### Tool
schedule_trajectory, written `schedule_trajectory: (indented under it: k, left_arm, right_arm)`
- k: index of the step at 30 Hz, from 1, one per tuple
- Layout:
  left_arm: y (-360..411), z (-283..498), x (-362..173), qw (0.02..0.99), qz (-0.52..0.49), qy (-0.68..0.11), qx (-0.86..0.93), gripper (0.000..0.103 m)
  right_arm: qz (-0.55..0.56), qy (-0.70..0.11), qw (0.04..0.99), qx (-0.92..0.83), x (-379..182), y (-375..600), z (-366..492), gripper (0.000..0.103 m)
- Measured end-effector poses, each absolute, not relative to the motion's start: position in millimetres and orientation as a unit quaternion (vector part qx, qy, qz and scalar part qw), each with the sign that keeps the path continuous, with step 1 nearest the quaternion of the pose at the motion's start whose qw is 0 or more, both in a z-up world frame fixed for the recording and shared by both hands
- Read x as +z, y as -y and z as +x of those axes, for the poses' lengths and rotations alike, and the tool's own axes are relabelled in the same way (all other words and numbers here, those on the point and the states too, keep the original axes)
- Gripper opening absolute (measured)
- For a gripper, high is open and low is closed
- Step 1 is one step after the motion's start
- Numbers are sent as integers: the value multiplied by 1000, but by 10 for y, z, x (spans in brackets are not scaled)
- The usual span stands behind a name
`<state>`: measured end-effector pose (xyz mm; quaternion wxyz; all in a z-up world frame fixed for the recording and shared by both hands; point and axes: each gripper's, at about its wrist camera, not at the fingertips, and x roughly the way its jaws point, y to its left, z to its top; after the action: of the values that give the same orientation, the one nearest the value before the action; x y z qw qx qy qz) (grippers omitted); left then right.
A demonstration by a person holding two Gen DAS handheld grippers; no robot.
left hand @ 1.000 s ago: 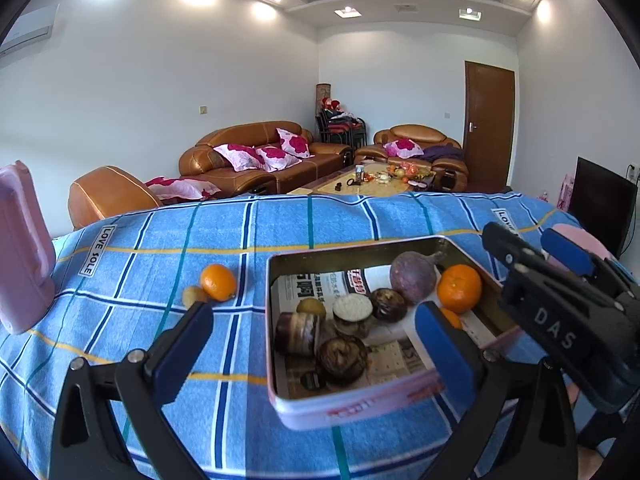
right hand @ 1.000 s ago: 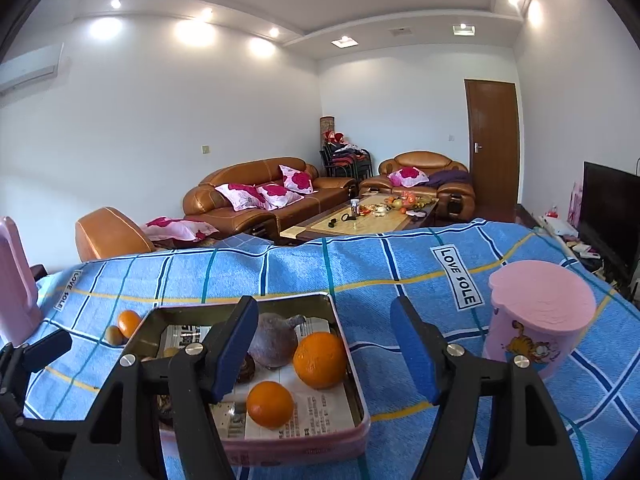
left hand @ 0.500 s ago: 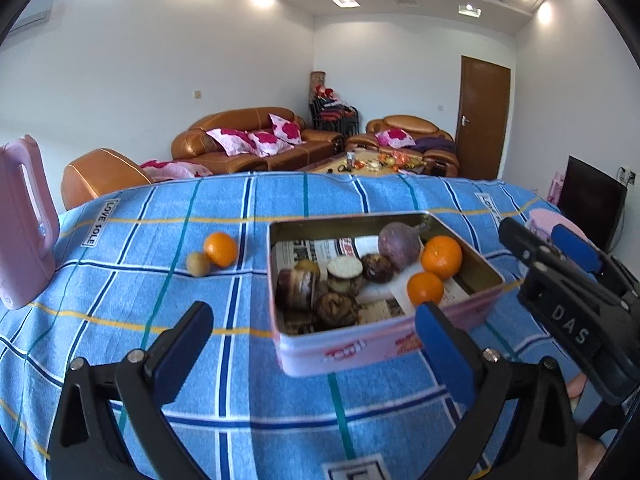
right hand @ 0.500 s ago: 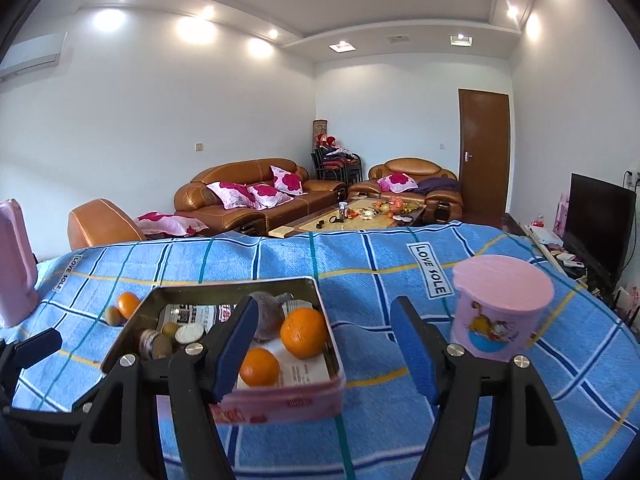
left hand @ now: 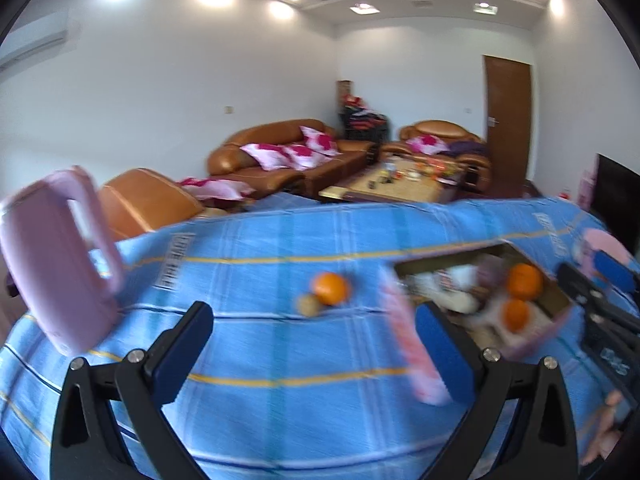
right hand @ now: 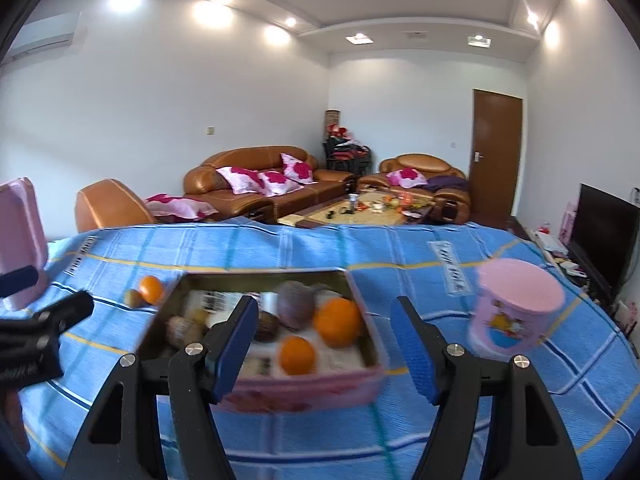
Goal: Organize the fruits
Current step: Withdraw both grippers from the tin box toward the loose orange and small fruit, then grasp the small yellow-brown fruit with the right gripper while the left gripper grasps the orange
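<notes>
Two oranges and blurred darker fruit lie in the pink tin; another orange lies outside, left.

Almost nothing reads clearly. The blue checked cloth on the worktop carries white label patches with dark lettering, too smeared to make out. The printed paper lining the tin shows only illegible marks. The right claw's black body bears pale letters, possibly "DAS", badly blurred.

blue checked cloth, pink tin, orange fruit.
</notes>
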<state>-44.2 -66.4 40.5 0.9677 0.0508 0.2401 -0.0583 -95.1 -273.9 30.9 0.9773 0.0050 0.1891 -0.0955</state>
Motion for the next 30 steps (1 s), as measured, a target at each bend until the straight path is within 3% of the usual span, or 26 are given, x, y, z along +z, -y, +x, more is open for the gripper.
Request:
schedule_trajectory:
  k: [10,14,15,26,30]
  left_arm:
    - [-253,154,179,965,30,-256,50,103]
    - [-485,276,67,958,1,-279,66,103]
    - [-541,303,52,956,-8,-286,70,103]
    - [-797,293,42,952,-34,-286,102,103]
    - [-803,297,32,951,-38,-289,100,103]
  right_arm:
    - [1,-237,971,-12,247,1890,-225,70]
    - [1,-274,961,27,110,1574,-3,48]
    - [-1,-284,958,39,71,1459,64,47]
    - [39,-407,911,49,-383,1031,708,46]
    - [74,-418,905,39,-419,1085,857,46]
